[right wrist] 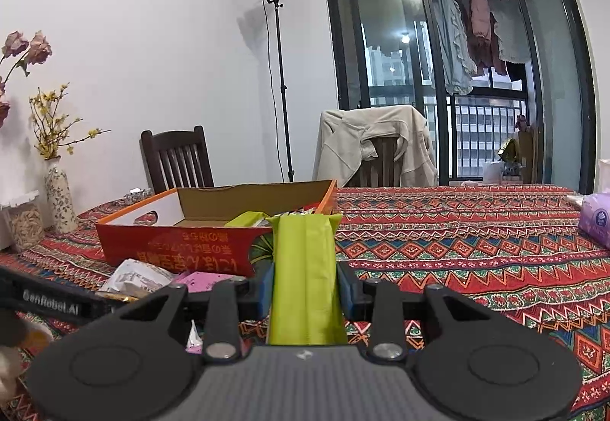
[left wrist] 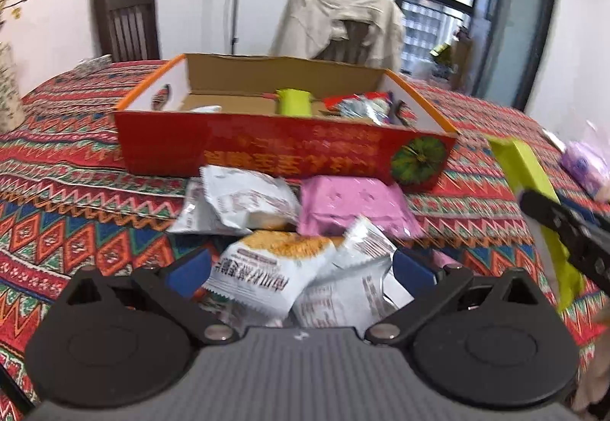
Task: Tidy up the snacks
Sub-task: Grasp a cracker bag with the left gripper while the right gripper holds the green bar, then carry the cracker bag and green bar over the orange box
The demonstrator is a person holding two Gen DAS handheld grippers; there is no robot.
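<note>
Left wrist view, left to right: left gripper (left wrist: 301, 268) has its fingers spread wide, not pressing anything; the white snack packet (left wrist: 267, 268) sits between the blue pads and its neighbours lie loose on the tabletop (left wrist: 76, 192). At 12 o'clock from those fingers, past the pink packet (left wrist: 350, 207), stands the red cardboard box (left wrist: 267, 150), long axis running 9 to 3, already holding a green pack and a few wrappers. At 3 o'clock the right gripper (right wrist: 307, 291) enters, fingers clamped on the green snack pack (right wrist: 305, 268). Right wrist view: the pack's long axis runs straight along the fingers, far end toward 12; the box opening lies at 11 o'clock, near. Judgement: the right hand does the next drop, and needs a short carry toward 11 before release.
</note>
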